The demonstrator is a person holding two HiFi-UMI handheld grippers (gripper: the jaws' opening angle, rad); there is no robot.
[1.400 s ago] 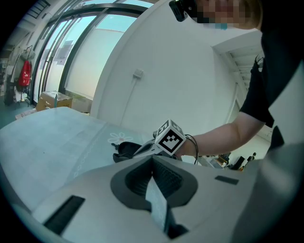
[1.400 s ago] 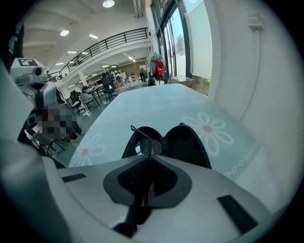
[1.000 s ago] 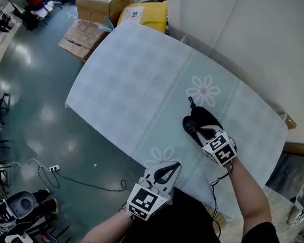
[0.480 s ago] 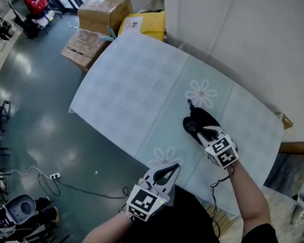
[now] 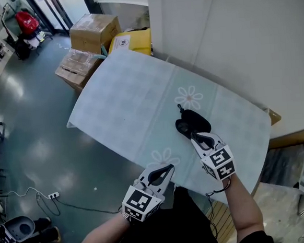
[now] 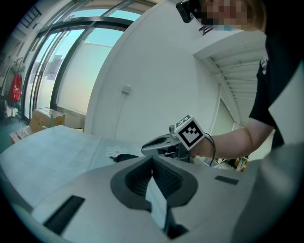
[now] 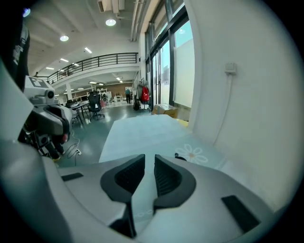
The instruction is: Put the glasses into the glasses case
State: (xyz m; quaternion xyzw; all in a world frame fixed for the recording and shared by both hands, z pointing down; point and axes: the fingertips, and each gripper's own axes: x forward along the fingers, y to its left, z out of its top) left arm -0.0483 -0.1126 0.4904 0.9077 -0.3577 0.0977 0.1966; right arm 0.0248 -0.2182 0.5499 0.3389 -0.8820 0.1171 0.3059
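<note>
Empty left gripper, fingers pressed together, at near edge of the counter. Empty right gripper, fingers a slit apart, just near of the black glasses case. No glasses visible; probably best to widen right fingers before reaching in.

"What's different?"
"The right gripper has drawn back toward the lower right of the frame."
"And the glasses case?"
"The gripper covers less of it now, so more black shows."

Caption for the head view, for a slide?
Right gripper open by black case on table; left gripper shut.
</note>
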